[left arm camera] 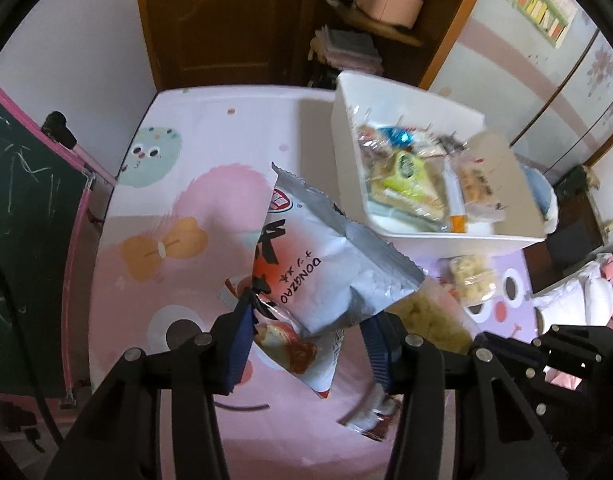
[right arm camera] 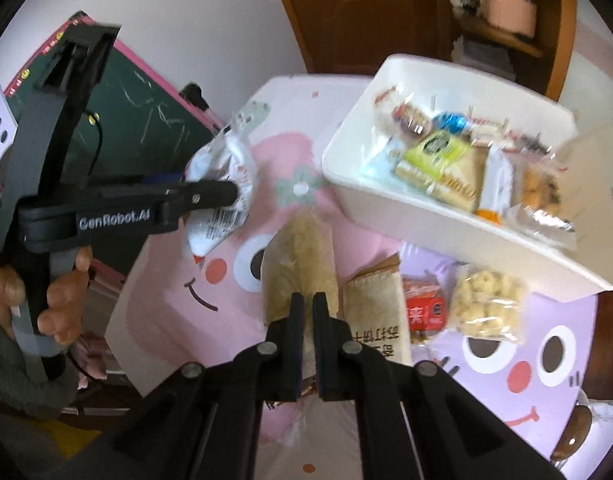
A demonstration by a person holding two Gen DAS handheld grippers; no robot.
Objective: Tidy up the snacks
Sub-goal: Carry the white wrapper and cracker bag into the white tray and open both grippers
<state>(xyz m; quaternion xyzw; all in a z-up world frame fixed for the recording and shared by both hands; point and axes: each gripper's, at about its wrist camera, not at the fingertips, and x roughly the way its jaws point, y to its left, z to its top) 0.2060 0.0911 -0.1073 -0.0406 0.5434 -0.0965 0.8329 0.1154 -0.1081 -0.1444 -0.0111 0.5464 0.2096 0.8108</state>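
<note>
At lower centre of the left wrist view, the left gripper (left arm camera: pixel 306 340) has its blue-padded fingers (left arm camera: pixel 238 344) closed on a white and silver snack packet (left arm camera: pixel 326 264) with crimped ends and red and black printing, held clear above the pink cartoon-printed tabletop (left arm camera: pixel 178 200). The packet reads "DONGZAO" upside down. In the right wrist view, the right gripper (right arm camera: pixel 308 344) points steeply down, fingers shut on a clear bag of pale yellow snacks (right arm camera: pixel 300 264); the pinched edge is blurred, so the hold looks likely rather than certain. A hand (right arm camera: pixel 62 300) at left centre grips the left tool, marked "GenRobot.AI". A white bin (right arm camera: pixel 458 240) of mixed snacks sits upper right.
</note>
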